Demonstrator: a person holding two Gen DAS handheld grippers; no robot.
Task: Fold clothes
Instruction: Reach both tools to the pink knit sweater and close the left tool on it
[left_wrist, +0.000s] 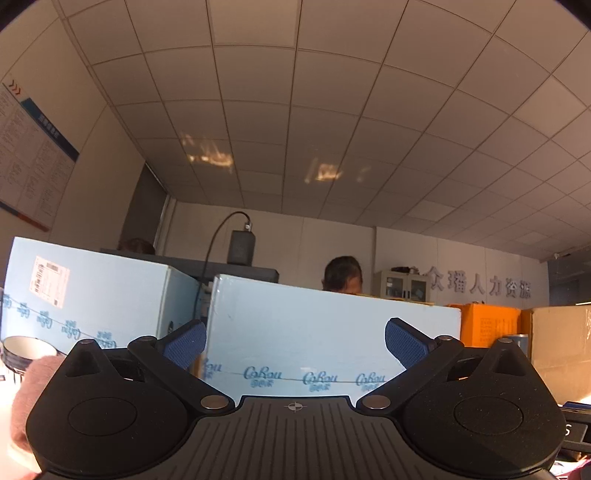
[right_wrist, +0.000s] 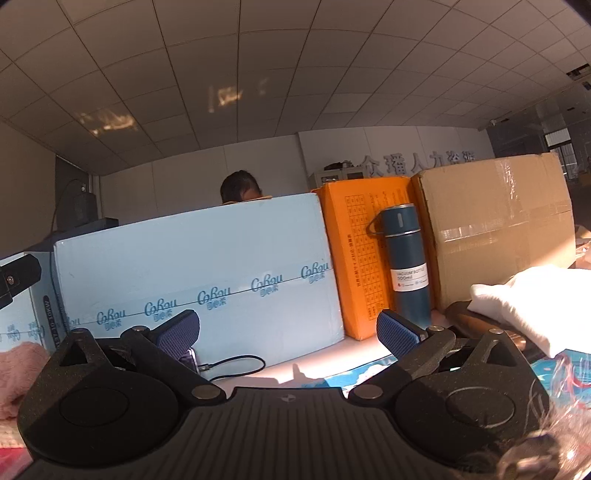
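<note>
Both claws (left_wrist: 294, 345) (right_wrist: 288, 332) level, agape.

Fuzzy pink cloth (right_wrist: 16, 373); matt cardboard box (right_wrist: 495, 225).

left tool (left_wrist: 295, 341) and right tool (right_wrist: 288, 332) both level, blue pads spread wide apart, gripping nothing.

Camera setup: both wrist views low, tilted upward toward the ceiling.
Each faces the pale blue box (left_wrist: 332, 332) (right_wrist: 199, 266) at close range; both share it, the right view from further right.
</note>
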